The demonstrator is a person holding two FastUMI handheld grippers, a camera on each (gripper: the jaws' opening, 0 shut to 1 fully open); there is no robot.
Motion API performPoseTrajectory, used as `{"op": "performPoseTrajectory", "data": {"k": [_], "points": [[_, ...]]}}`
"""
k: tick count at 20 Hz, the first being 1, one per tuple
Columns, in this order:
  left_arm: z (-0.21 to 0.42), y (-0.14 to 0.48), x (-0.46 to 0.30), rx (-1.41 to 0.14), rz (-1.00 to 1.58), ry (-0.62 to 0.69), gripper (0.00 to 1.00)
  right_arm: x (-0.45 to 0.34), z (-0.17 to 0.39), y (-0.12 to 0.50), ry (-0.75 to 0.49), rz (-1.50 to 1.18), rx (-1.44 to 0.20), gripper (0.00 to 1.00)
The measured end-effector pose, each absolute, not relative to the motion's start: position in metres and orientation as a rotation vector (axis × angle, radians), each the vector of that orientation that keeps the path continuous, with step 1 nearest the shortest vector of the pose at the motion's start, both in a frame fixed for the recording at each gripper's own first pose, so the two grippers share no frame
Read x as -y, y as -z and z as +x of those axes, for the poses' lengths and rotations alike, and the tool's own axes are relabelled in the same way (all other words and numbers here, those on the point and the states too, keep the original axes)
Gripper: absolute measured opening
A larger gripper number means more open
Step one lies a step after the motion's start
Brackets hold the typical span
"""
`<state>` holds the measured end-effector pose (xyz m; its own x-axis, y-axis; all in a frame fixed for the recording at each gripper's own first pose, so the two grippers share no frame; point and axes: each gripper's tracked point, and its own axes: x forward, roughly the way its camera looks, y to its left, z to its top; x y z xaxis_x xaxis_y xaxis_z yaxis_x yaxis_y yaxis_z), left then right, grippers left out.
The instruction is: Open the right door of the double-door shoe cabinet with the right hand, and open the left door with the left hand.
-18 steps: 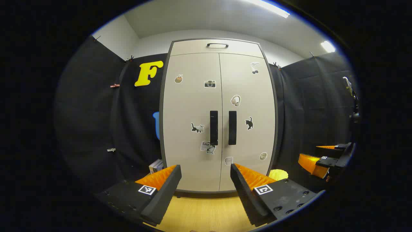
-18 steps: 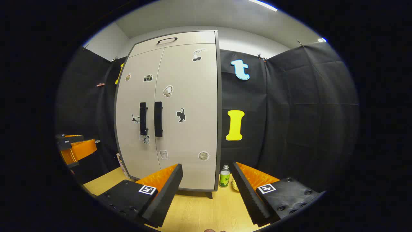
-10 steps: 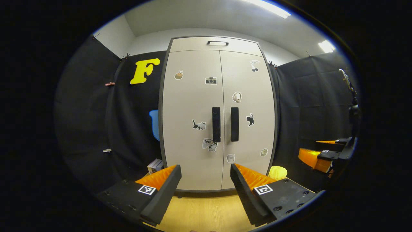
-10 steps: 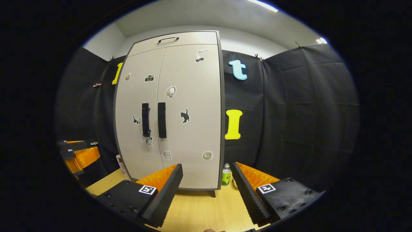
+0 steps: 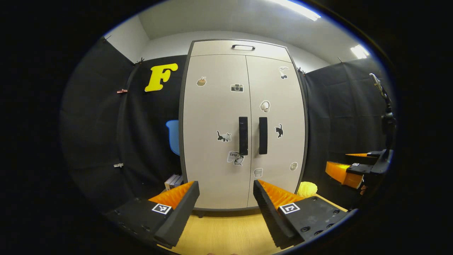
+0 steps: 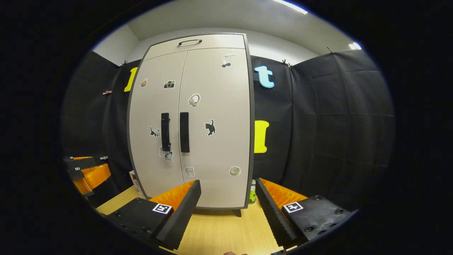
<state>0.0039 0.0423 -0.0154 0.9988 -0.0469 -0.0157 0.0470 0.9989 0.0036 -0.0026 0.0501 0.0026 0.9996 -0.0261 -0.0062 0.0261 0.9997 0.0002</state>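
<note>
While both doors are closed, the shoe cabinet [image 5: 244, 124] stands upright in the middle of the left gripper view, its left door [image 5: 214, 131] and right door [image 5: 277, 124] meeting at a seam just right of centre. Low in that frame, the left gripper [image 5: 226, 193] has its fingers spread wide apart and empty, and the cabinet's lower edge appears in the gap between them, well beyond the tips. Above that gap, the left door handle [image 5: 243, 136] and right door handle [image 5: 263, 135] hang side by side as two dark vertical bars, neither touched. At the lower left beside the cabinet sits a stack of books [image 5: 173, 181], at the lower right a yellow object [image 5: 307, 188], and at the far right edge the other gripper. In the right gripper view the cabinet [image 6: 198, 120] lies left of centre, seen at a slight angle, with its handles [image 6: 175, 132] in the left half of the frame, up and to the left of the fingers. The right gripper [image 6: 228, 193] sits at the bottom, fingers likewise parted with nothing between them, over the wooden floor [image 6: 226, 230]. A green bottle [image 6: 252, 193] stands by the cabinet's lower right corner, in the gap between the fingers.
</note>
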Motion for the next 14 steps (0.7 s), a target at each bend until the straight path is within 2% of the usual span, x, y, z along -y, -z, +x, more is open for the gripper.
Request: {"op": "performPoseTrajectory", "data": {"k": [7,14], "points": [[0.003,0.024,-0.054,-0.035,-0.034,0.031,0.95,-0.070,0.008,0.001,-0.005,0.006,-0.025,0.98],[0.007,0.031,-0.074,-0.054,-0.058,-0.011,0.95,-0.100,0.043,-0.032,-0.059,0.057,0.009,0.98]]}}
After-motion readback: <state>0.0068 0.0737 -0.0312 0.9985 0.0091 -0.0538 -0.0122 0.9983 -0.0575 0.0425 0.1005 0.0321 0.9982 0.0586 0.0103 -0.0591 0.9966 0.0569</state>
